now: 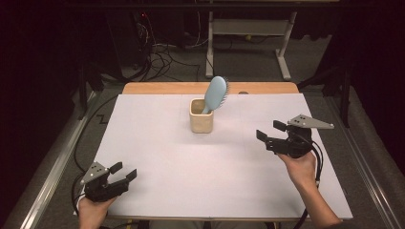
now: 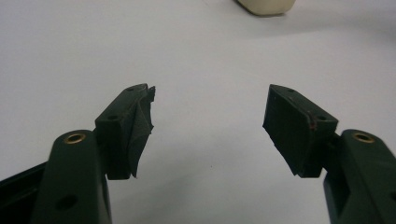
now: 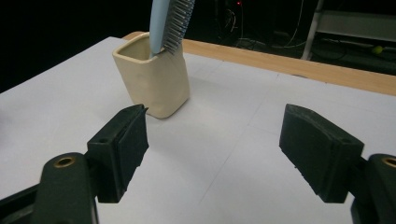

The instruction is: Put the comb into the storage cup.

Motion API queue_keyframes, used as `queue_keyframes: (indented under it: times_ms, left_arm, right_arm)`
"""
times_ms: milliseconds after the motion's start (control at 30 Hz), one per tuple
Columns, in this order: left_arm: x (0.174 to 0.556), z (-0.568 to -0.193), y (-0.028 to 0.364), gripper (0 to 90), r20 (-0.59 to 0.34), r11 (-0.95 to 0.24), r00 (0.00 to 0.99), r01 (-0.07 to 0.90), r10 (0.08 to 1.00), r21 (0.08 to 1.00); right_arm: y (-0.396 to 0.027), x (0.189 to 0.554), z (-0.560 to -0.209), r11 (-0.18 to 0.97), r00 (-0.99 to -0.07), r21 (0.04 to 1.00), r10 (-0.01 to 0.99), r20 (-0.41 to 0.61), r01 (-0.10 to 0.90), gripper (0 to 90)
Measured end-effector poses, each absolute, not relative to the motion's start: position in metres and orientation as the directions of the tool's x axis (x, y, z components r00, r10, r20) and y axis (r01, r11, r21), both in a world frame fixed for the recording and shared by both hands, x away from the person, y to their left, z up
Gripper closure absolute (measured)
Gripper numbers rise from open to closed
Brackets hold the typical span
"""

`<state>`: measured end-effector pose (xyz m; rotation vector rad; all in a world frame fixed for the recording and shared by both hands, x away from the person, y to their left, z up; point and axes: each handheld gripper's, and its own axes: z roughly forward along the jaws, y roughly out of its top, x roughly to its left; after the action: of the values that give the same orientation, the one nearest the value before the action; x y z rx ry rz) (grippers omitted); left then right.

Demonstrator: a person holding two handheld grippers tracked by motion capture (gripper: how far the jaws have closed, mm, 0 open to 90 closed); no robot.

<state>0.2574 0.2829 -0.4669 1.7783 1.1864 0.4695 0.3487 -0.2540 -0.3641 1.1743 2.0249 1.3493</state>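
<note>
A cream square cup (image 1: 201, 116) stands at the middle of the white table sheet (image 1: 157, 157), toward the back. A light blue hairbrush (image 1: 216, 93) leans in it, handle down, head tilted to the right. My right gripper (image 1: 270, 133) hovers to the right of the cup, open, jaws pointing left with nothing between them. In the right gripper view the cup (image 3: 154, 79) and the hairbrush (image 3: 167, 23) sit ahead and left of the right gripper (image 3: 212, 149). My left gripper (image 1: 123, 171) rests open at the front left corner. The left gripper (image 2: 210, 126) frames bare sheet.
A wooden table edge (image 1: 210, 88) runs behind the sheet. Metal rails (image 1: 47, 176) border the table on both sides. Beyond it are a desk frame (image 1: 248, 43) and floor cables (image 1: 162, 57). The cup's base (image 2: 265, 6) peeks in at the top of the left gripper view.
</note>
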Motion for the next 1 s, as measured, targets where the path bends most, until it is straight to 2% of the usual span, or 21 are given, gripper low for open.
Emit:
queue_keyframes:
  times_ms: [1000]
  left_arm:
    - [0.257,-0.467,0.282,33.2,-0.169,-0.116,0.467,0.521,0.868,0.846]
  right_arm:
    - [-0.278,0.329,-0.369,0.104,-0.517,0.916,0.847,0.122,0.387,22.9]
